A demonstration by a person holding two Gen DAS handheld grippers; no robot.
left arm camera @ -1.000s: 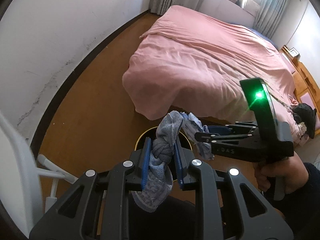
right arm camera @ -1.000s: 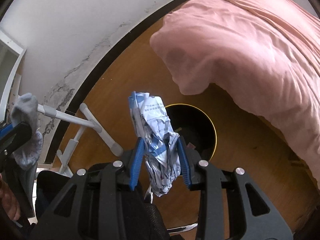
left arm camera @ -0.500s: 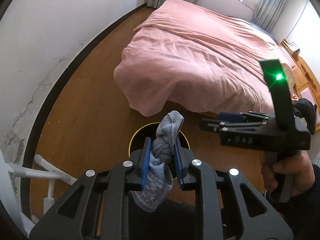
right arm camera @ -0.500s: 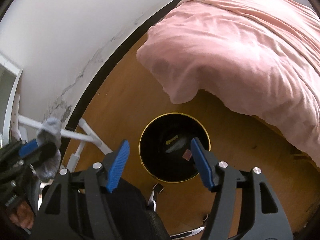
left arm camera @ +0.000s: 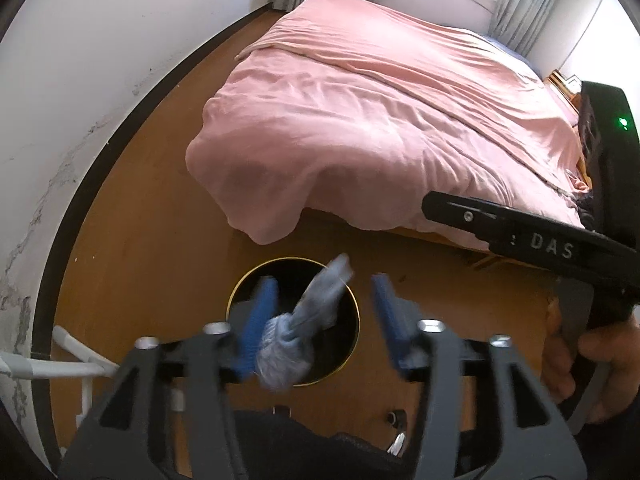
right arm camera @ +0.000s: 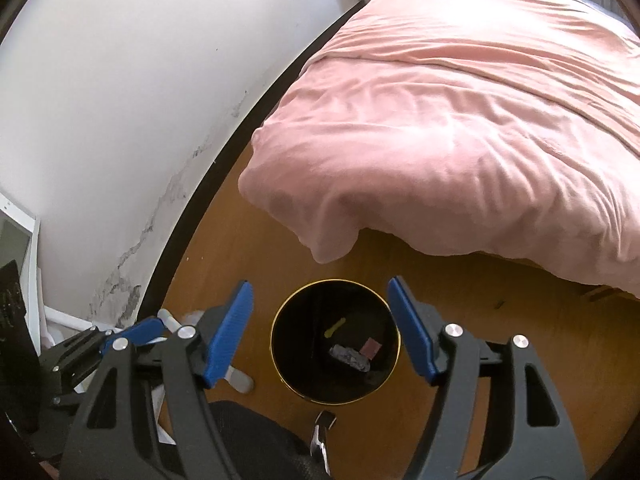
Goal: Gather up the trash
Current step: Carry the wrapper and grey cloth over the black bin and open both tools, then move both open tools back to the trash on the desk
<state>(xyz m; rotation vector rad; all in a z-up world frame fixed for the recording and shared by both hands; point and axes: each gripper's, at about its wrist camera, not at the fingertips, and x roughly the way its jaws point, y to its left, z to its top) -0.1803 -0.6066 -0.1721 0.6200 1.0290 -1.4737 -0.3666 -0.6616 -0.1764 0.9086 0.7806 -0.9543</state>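
A round black trash bin with a gold rim (left arm camera: 240, 292) stands on the wooden floor by the bed; it also shows in the right wrist view (right arm camera: 280, 320). My left gripper (left arm camera: 324, 316) is open above it, and a knotted grey-blue sock (left arm camera: 300, 340), blurred, is loose between the pads over the bin's mouth. My right gripper (right arm camera: 320, 332) is open and empty above the bin. A crumpled silver-blue wrapper (right arm camera: 350, 356) lies inside the bin with a yellow scrap and a pink scrap.
A bed under a pink duvet (left arm camera: 380, 120) stands just behind the bin, its corner overhanging the floor. A white wall with a dark skirting board (right arm camera: 224, 168) runs on the left. White metal rack legs (left arm camera: 72, 364) stand at the lower left. A dark chair (right arm camera: 248, 444) sits below the grippers.
My left gripper has opened and let go of the sock, which now drops over the bin. My right gripper opened earlier and dropped the wrapper into the bin.
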